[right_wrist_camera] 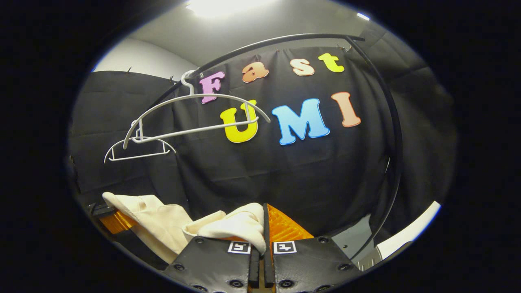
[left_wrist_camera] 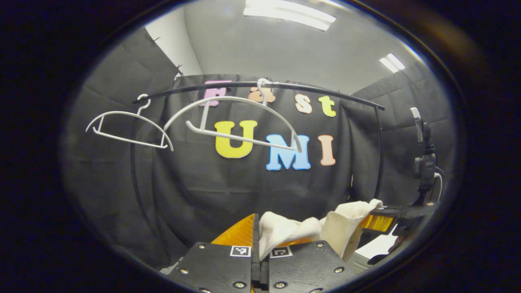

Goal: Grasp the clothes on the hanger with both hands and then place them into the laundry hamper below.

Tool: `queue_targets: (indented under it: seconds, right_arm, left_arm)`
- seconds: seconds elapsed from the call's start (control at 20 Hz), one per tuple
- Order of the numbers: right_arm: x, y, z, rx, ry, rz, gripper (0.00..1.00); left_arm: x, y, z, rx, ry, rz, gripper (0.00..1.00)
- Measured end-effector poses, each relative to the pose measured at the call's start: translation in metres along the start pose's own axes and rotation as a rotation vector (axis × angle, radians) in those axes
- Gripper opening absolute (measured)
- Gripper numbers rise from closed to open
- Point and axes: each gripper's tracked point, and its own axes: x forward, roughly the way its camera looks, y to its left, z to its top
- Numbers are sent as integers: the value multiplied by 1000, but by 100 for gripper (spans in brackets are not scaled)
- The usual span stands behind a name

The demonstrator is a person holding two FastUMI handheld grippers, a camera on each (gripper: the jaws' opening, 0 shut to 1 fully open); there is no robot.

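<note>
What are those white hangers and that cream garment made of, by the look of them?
The two hangers look like thin white plastic or coated wire: smooth, slim, evenly curved. The cream garment looks like soft matte woven cloth, maybe cotton: it folds and drapes limply.

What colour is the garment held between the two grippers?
Plain cream, with no pattern. The garment shows best in the right gripper view.

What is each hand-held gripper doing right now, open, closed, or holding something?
Left hand-held gripper: closed on the cream garment.
Right hand-held gripper: closed on the same cream garment, which stretches between the two.
</note>
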Motion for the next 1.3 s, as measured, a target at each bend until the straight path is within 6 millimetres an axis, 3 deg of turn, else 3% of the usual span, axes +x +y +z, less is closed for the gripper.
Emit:
queue_targets:
  seconds: [0.35,0.6,0.85,1.1,1.2,1.3]
  right_arm:
    - [1,-31,-106,10,142,-68,6]
    - [-9,-39,-164,-41,228,-94,10]
    - [-24,-49,-226,-79,332,-139,10]
    - [-37,-61,-268,-122,448,-189,10]
    - [-42,-69,-281,-128,492,-216,14]
    - [-49,-76,-296,-137,541,-241,11]
  left_arm:
    - [0,-18,-116,-42,123,-8,2]
    - [-16,-22,-189,-22,235,-19,2]
    - [-20,-18,-262,-4,354,-25,2]
    - [-43,-24,-324,14,503,-31,2]
    - [-47,-24,-347,17,562,-30,4]
    - [-54,-26,-360,33,610,-31,6]
